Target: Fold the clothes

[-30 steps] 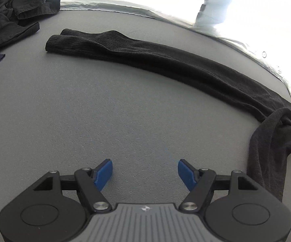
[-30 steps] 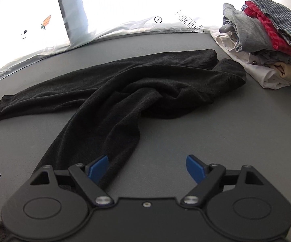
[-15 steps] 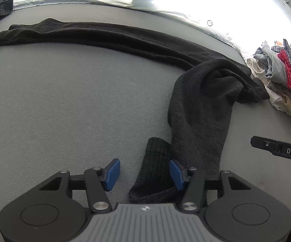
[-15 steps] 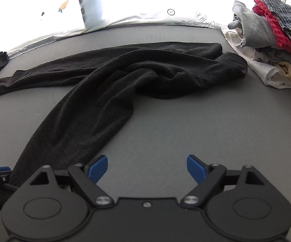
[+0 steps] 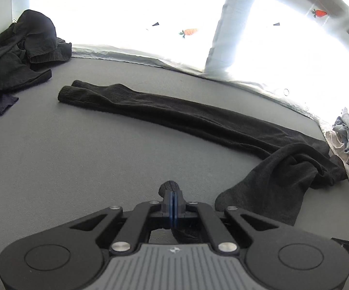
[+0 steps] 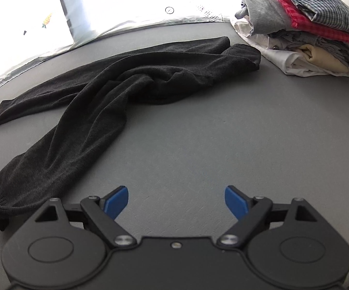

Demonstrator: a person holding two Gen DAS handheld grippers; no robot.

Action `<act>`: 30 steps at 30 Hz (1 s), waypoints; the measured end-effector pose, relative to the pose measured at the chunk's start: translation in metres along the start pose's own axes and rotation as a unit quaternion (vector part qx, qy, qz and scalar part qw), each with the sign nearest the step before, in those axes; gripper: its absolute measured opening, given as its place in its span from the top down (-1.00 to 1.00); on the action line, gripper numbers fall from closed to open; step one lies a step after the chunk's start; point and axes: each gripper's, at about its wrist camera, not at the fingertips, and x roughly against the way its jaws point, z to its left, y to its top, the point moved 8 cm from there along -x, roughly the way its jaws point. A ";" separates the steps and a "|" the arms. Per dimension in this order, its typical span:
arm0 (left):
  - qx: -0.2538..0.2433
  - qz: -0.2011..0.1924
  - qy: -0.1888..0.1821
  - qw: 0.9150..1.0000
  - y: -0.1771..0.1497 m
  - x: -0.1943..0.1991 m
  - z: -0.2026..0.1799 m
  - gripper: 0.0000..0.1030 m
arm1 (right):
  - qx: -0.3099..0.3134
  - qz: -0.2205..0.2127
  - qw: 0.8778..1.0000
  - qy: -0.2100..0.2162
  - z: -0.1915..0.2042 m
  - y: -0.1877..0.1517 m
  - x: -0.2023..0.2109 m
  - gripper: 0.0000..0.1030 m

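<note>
the left gripper point(image 5: 173, 201) is clamped on the dark sweater point(image 5: 198, 118)'s near cuff point(image 5: 170, 186). the long sleeve runs away leftward; the right gripper point(image 6: 176, 200) hangs spread, holding nothing.

A second ago the left hand-held gripper point(image 5: 173, 201) stood wide open over bare gray tabletop point(image 5: 77, 169); half a second ago its blue pads straddled the ribbed cuff of the dark sweater point(image 5: 222, 125), and now they are pressed together on that cuff, a knob of knit poking out past the tips. Its view has swung back left, bringing the dark clothes heap point(image 5: 17, 53) at far left into sight. The right hand-held gripper point(image 6: 176, 201) now sits right of the near sleeve, over bare surface.
</note>
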 end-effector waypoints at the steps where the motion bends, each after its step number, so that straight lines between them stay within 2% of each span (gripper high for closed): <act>1: 0.012 -0.025 0.022 0.999 0.015 0.008 0.016 0.99 | 0.000 -0.002 1.000 0.002 0.002 0.000 0.001 -0.70; 5: 0.068 -0.112 0.080 0.988 0.066 0.043 0.079 0.99 | 0.008 -0.010 1.000 0.012 0.017 0.001 0.002 -0.70; 7: 0.071 -0.138 0.099 0.983 0.080 0.054 0.099 0.99 | 0.016 -0.008 1.000 0.016 0.026 0.001 0.000 -0.70; 8: 0.069 -0.139 0.108 0.982 0.081 0.053 0.108 0.99 | 0.020 -0.007 1.000 0.018 0.031 0.000 -0.001 -0.70; 10: 0.070 -0.119 0.125 0.982 0.071 0.042 0.123 0.99 | 0.026 -0.001 0.999 0.020 0.039 -0.002 -0.003 -0.70; 12: 0.092 -0.067 0.137 0.984 0.044 0.019 0.141 0.98 | 0.030 0.002 0.999 0.020 0.045 -0.002 -0.005 -0.70; 15: 0.109 0.024 0.167 0.980 -0.007 -0.009 0.165 0.98 | 0.033 0.003 0.999 0.017 0.051 0.000 -0.006 -0.71; 17: 0.140 0.056 0.164 0.975 -0.030 -0.013 0.175 0.97 | 0.031 0.003 0.999 0.014 0.053 0.003 -0.007 -0.71; 20: 0.162 0.059 0.151 0.973 -0.037 -0.012 0.183 0.82 | 0.025 0.001 1.000 0.007 0.056 0.008 -0.008 -0.71; 21: 0.165 0.058 0.150 0.973 -0.035 -0.012 0.185 0.70 | 0.022 0.000 1.000 0.005 0.056 0.012 -0.011 -0.71; 25: 0.179 0.050 0.141 0.972 -0.016 -0.023 0.191 0.46 | 0.013 -0.006 1.000 -0.006 0.060 0.029 -0.021 -0.71; 27: 0.181 0.048 0.140 0.972 -0.005 -0.031 0.192 0.11 | 0.015 -0.016 1.000 -0.011 0.062 0.040 -0.026 -0.71; 30: 0.166 0.051 0.153 0.973 0.007 -0.048 0.193 -0.18 | 0.010 -0.031 0.999 -0.014 0.063 0.064 -0.034 -0.71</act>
